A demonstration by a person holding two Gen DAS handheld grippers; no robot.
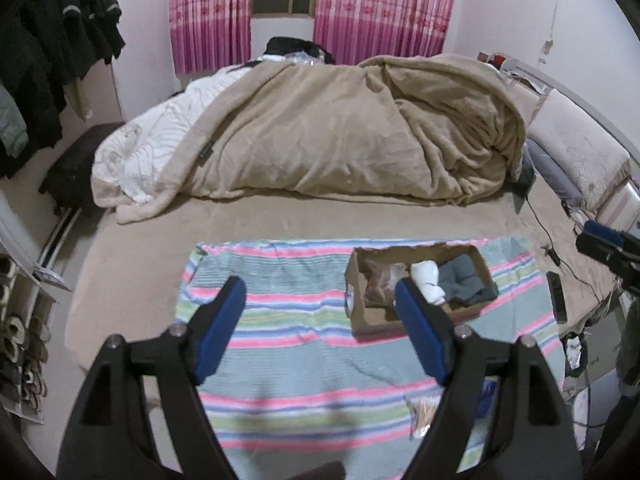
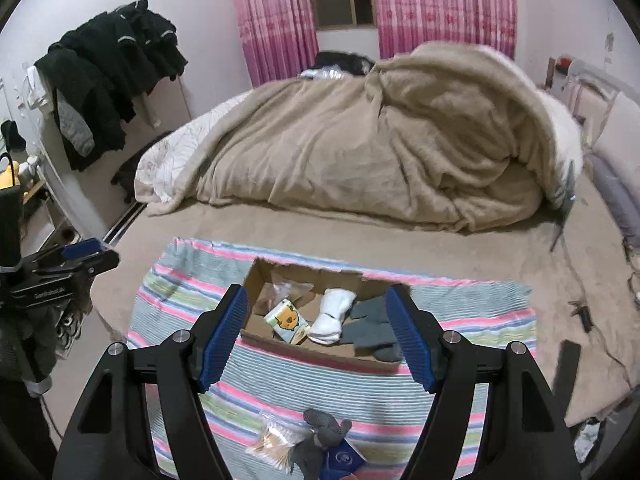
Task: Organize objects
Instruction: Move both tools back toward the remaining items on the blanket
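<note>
An open cardboard box [image 1: 354,280] [image 2: 256,280] sits on a striped towel [image 1: 280,280] [image 2: 180,292] spread on the bed. Inside lie white socks [image 1: 428,280] [image 2: 332,316], a grey garment [image 1: 466,280] [image 2: 372,324], a bear-print packet [image 2: 286,318] and a clear bag [image 1: 380,276]. On the towel's near edge lie a bag of cotton swabs [image 2: 272,446] [image 1: 422,416], a grey soft item [image 2: 324,432] and a blue packet [image 2: 344,460]. My left gripper [image 1: 320,286] hovers open above the towel, left of the box. Open and empty too, my right gripper [image 2: 317,292] hangs over the box.
A heaped beige blanket [image 1: 340,132] fills the far half of the bed, with pillows [image 1: 576,160] at the right. A black remote [image 1: 556,296] and a cable [image 1: 552,240] lie right of the towel. Dark clothes [image 2: 112,80] hang at the left wall above shoes [image 1: 16,340].
</note>
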